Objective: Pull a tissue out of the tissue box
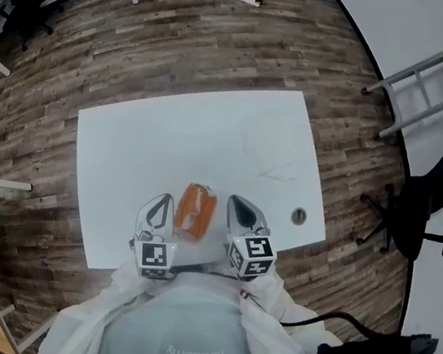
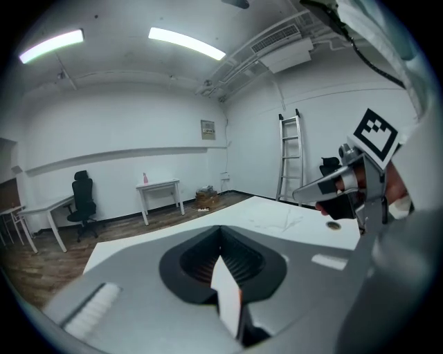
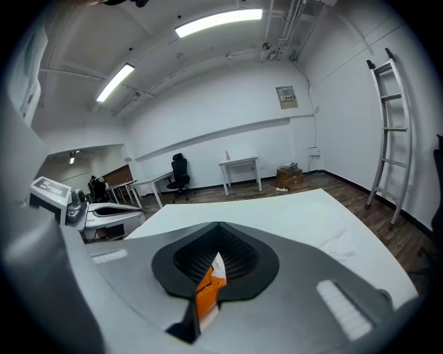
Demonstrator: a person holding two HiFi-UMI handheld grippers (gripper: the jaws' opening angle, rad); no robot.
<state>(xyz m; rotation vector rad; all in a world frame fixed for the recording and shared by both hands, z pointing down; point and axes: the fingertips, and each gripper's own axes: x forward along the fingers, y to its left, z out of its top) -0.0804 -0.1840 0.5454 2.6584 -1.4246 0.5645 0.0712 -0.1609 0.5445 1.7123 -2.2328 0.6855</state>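
The orange tissue box (image 1: 196, 209) lies on the white worktop (image 1: 195, 131) close to its near edge, roughly midway along it. It sits between the two tongs and is held by neither. The left tongs (image 1: 160, 209) are just beside its left side and the right tongs (image 1: 242, 213) just beside its right, both pointing away from the person towards the far edge. Each pair is clenched on nothing, its jaws pressed together. In the right gripper view a sliver of orange and white shows through the slit between them. A small round grommet (image 1: 299, 216) is set into the worktop near its near right corner, well apart from the box.
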